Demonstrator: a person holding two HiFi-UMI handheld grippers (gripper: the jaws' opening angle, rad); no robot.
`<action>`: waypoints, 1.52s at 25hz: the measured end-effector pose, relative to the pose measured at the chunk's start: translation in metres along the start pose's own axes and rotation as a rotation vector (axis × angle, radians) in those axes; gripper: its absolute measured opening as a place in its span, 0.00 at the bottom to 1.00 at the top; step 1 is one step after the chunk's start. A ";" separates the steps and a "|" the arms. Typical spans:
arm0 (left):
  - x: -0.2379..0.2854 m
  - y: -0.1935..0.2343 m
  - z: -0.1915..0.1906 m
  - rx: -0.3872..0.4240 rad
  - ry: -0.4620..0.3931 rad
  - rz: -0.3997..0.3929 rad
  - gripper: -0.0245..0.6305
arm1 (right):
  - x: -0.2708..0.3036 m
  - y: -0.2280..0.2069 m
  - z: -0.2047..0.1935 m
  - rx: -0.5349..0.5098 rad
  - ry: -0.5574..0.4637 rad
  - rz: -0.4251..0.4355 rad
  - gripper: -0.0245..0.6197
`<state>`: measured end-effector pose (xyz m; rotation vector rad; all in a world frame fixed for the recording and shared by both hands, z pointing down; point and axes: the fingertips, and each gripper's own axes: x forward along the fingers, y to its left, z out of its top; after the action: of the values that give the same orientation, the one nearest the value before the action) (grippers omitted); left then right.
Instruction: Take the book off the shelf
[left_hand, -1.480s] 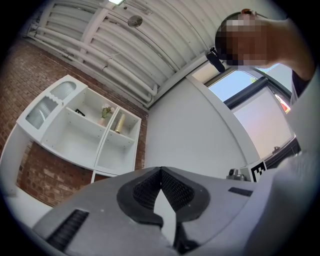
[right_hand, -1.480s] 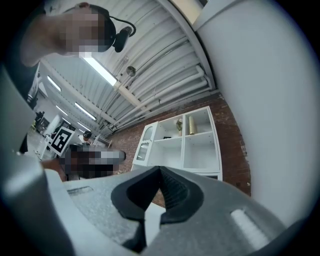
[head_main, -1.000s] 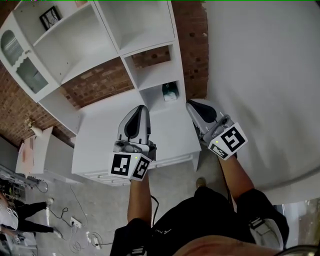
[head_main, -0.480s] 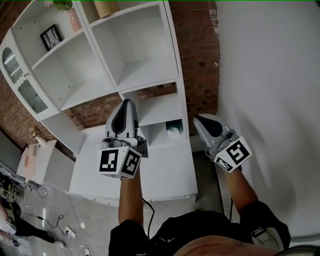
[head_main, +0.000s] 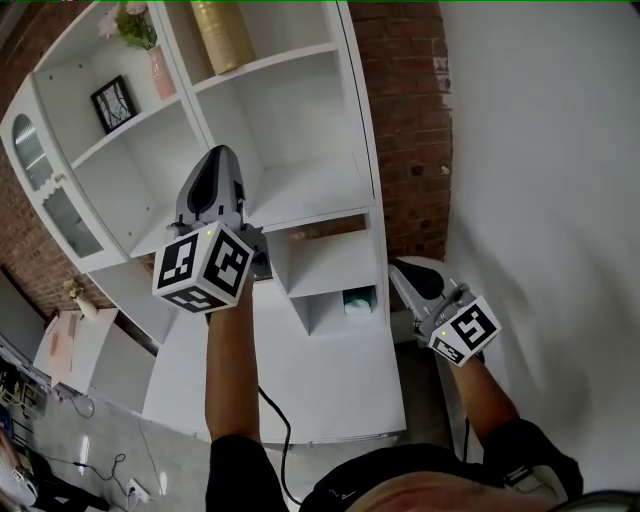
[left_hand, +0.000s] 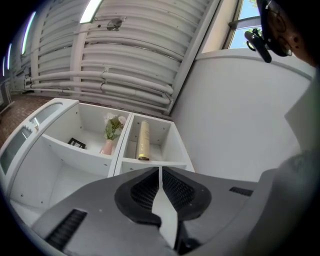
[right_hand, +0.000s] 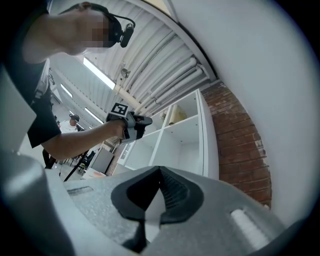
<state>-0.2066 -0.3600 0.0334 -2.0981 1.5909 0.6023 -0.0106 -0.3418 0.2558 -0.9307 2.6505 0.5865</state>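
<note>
A tall gold-yellow object, perhaps the book, stands upright in the top right compartment of the white shelf unit; it also shows in the left gripper view. My left gripper is raised in front of the middle shelves, below and a little left of that object, jaws shut with nothing between them. My right gripper hangs low by the shelf unit's right side, shut and empty. The right gripper view catches the left gripper held out by a bare forearm.
A pink vase with flowers and a small black picture frame occupy the top left compartment. A teal object sits in a small low cubby. Brick wall runs behind; a white wall fills the right. A glass-door cabinet stands left.
My left gripper has risen from the counter's level to the middle shelves. The head view has tilted up, bringing the top shelf into sight. The right gripper has stayed low.
</note>
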 end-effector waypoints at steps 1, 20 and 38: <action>0.010 0.005 0.004 -0.002 0.004 0.003 0.08 | 0.004 -0.003 0.001 -0.007 -0.002 -0.003 0.04; 0.199 0.055 0.049 0.153 0.216 0.178 0.51 | 0.023 -0.065 0.001 -0.033 -0.045 0.029 0.04; 0.225 0.068 0.018 0.185 0.342 0.224 0.35 | -0.007 -0.105 -0.018 -0.011 -0.034 -0.064 0.04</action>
<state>-0.2189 -0.5409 -0.1176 -1.9764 2.0040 0.1576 0.0602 -0.4212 0.2439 -0.9953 2.5798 0.5975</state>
